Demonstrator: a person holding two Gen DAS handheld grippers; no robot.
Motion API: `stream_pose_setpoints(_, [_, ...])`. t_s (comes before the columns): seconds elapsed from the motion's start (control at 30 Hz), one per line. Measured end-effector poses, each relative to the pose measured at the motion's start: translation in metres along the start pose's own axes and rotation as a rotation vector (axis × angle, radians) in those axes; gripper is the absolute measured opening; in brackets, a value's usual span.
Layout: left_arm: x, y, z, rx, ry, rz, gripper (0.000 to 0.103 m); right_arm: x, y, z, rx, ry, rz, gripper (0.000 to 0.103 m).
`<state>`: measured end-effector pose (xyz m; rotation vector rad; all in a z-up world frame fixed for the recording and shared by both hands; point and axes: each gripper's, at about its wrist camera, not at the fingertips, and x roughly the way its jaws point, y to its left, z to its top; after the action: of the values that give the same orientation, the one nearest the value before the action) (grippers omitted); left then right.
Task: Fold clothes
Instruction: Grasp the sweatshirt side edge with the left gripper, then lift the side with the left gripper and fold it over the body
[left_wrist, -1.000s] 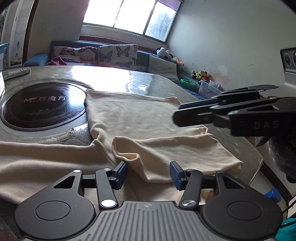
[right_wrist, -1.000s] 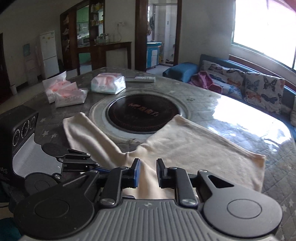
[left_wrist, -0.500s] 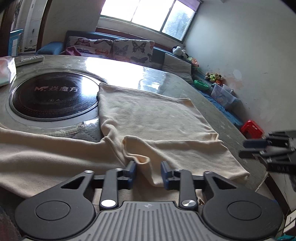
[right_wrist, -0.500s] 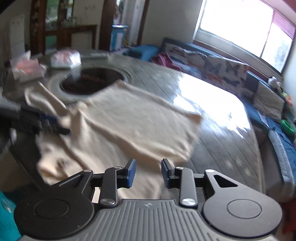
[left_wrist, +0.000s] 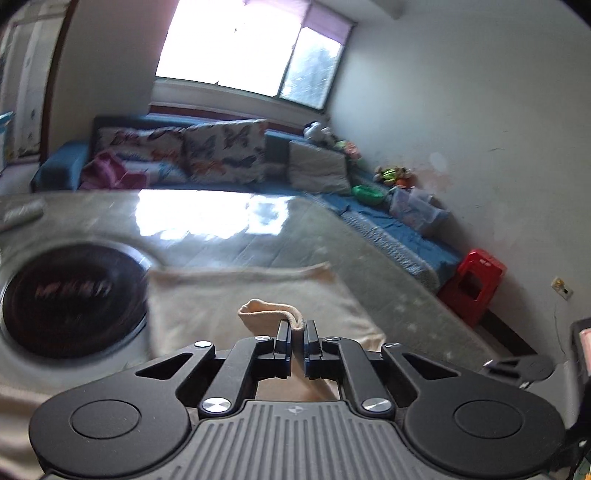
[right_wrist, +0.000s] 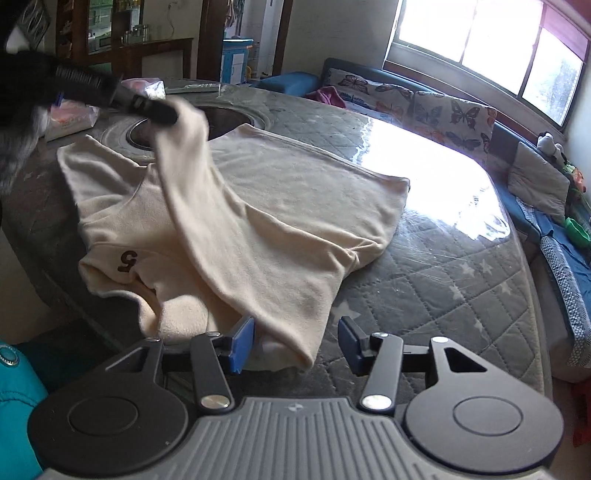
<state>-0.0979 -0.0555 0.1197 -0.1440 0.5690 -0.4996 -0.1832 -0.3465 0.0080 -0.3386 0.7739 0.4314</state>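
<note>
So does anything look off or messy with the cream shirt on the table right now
Nothing is damaged or spilled. The cream shirt lies rumpled, not flat: the left tool is shut on a pinched fold, lifting it off the table, and one edge hangs over the near rim. The right tool is opening, touching nothing.

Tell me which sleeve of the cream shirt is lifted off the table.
The sleeve pinched by the left gripper; the other sleeve lies flat by the cooktop.

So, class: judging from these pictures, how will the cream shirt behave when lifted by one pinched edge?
Probably floppy: the cream shirt sags from the left gripper in a loose drape. Likely light, since a small pinch raises it. It may drag, as most lies on the table.
</note>
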Motion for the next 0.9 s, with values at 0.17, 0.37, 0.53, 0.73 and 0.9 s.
stream_pose_setpoints(0.17, [0.011,-0.038,0.034,0.08,-0.037,-0.084,0.007,0.002,0.005,0.002,-0.011,-0.033,-0.021,0.054])
stream_pose_setpoints(0.37, [0.025,-0.075,0.06,0.153,-0.057,-0.152,0.007,0.004,0.002,0.001,0.027,-0.06,-0.063,0.054])
stream_pose_setpoints(0.53, [0.032,-0.093,0.069,0.188,-0.063,-0.172,0.007,0.0,-0.006,-0.006,0.059,-0.07,-0.106,0.054])
stream_pose_setpoints(0.73, [0.036,-0.098,0.071,0.186,-0.072,-0.194,0.007,-0.006,-0.02,-0.02,0.103,-0.052,-0.125,0.054])
stream_pose_setpoints(0.9, [0.036,-0.092,0.067,0.177,-0.069,-0.186,0.007,-0.004,-0.016,-0.029,0.063,-0.029,-0.153,0.054])
